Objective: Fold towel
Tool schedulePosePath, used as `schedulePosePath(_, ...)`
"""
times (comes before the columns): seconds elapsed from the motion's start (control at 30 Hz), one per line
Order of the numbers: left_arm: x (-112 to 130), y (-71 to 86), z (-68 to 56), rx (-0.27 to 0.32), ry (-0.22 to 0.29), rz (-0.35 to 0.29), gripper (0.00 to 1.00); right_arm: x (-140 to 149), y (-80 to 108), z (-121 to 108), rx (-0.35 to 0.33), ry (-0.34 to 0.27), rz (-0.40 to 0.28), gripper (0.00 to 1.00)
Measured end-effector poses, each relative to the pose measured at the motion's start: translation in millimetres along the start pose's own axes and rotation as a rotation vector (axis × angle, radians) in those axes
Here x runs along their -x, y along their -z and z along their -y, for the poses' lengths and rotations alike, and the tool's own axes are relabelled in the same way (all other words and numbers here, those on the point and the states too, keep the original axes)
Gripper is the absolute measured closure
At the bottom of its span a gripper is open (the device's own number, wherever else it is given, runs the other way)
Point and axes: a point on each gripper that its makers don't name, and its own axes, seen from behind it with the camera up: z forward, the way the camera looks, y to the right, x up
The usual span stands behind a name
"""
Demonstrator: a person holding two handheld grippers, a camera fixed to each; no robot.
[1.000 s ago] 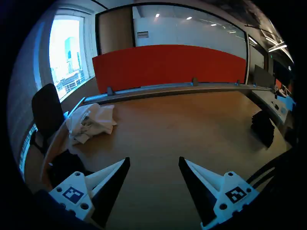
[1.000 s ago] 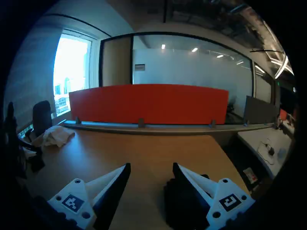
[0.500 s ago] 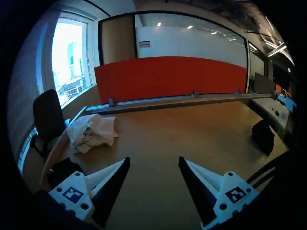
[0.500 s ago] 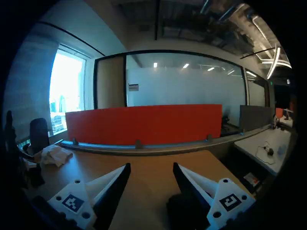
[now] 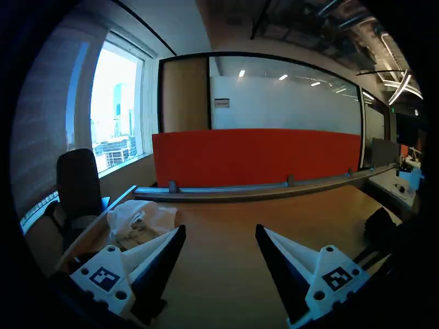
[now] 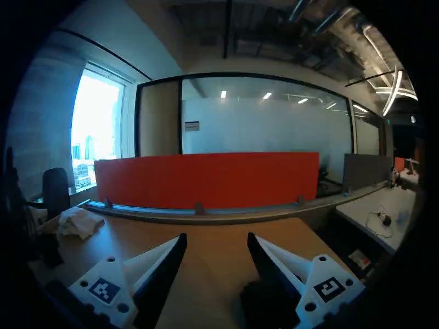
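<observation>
Left tool (image 5: 220, 227) released, empty, above wooden surface (image 5: 307, 211). Right tool (image 6: 217, 236) released, empty. Crumpled white towel (image 5: 137, 216) near surface's left edge.

Left gripper (image 5: 219, 227): two white fingers (image 5: 148, 255) with dark inner faces, spread wide apart, pointing forward, roughly level.
Right gripper (image 6: 217, 236): same build, fingers (image 6: 153, 263) likewise parted, pointing forward.
Each finger base carries a square black-and-white marker (image 5: 104, 278).
</observation>
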Motion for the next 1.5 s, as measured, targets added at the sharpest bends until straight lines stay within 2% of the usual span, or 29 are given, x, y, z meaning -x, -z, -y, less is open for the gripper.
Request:
schedulePosePath(0.17,-9,-0.9,4.0,-0.008,0.014,-0.026,0.06,-5,-3.5,9,-0.004,0.002,-0.011,0.15)
schedulePosePath(0.37,-4,-1.2,7.6,-0.009,0.002,-0.034,0.06,-8,-8.4,14,0.006,0.011,-0.017,0.15)
schedulePosePath(0.57,8,-2.5,9.2,-0.003,0.014,-0.039,0.06,-8,-10.1,19,0.022,0.018,-0.025,0.15)
schedulePosePath(0.97,40,-9.6,14.8,-0.001,-0.003,-0.067,0.06,14,-11.0,25,0.056,0.039,-0.015,0.15)
schedulePosePath(1.17,54,-13.8,13.9,0.001,-0.007,-0.096,0.06,19,-9.3,32,0.038,0.049,-0.019,0.15)
schedulePosePath(1.37,70,-18.5,15.7,-0.011,0.005,-0.128,0.06,28,-17.0,35,0.029,0.091,-0.012,0.15)
schedulePosePath(1.5,83,-20.5,15.8,-0.017,-0.006,-0.143,0.06,33,-22.5,37,0.026,0.097,-0.013,0.15)
